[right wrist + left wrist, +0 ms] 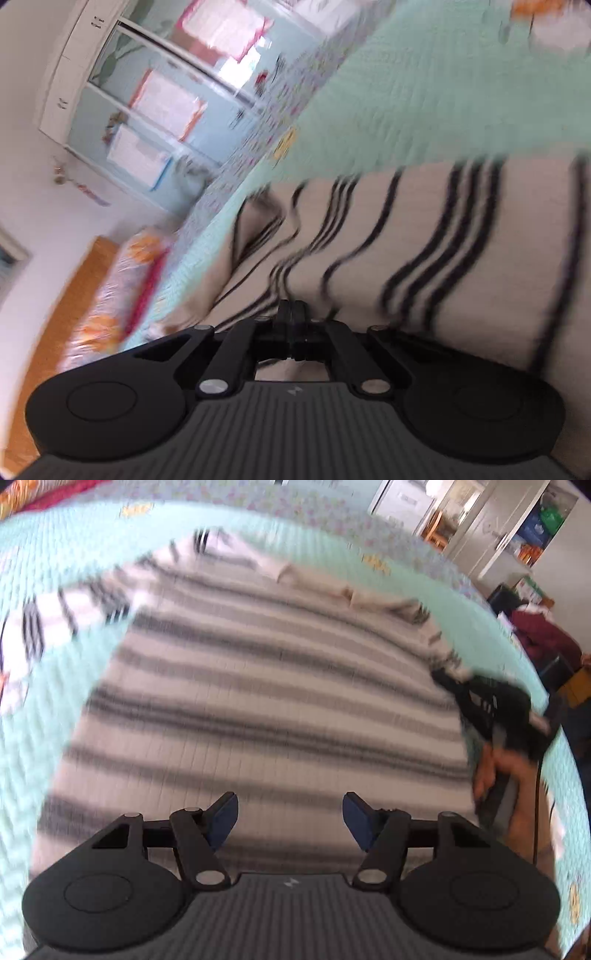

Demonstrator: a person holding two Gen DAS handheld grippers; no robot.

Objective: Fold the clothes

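Striped garment point(266, 686) lies spread on the mint quilt point(44, 709).

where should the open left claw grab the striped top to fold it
Take the striped top at its near edge, just ahead of the left claw, coming down from above. The cloth lies flat on the green bedspread, so only an edge gives the open fingers a bite.

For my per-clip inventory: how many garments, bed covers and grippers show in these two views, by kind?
Striped garments: 1, the beige striped top spread flat.
Bed covers: 1, the mint quilt under it.
Grippers: 2, the left gripper with jaws apart over the cloth, and the right gripper with jaws together at the top's edge; whether cloth is pinched cannot be told.
Total: 4
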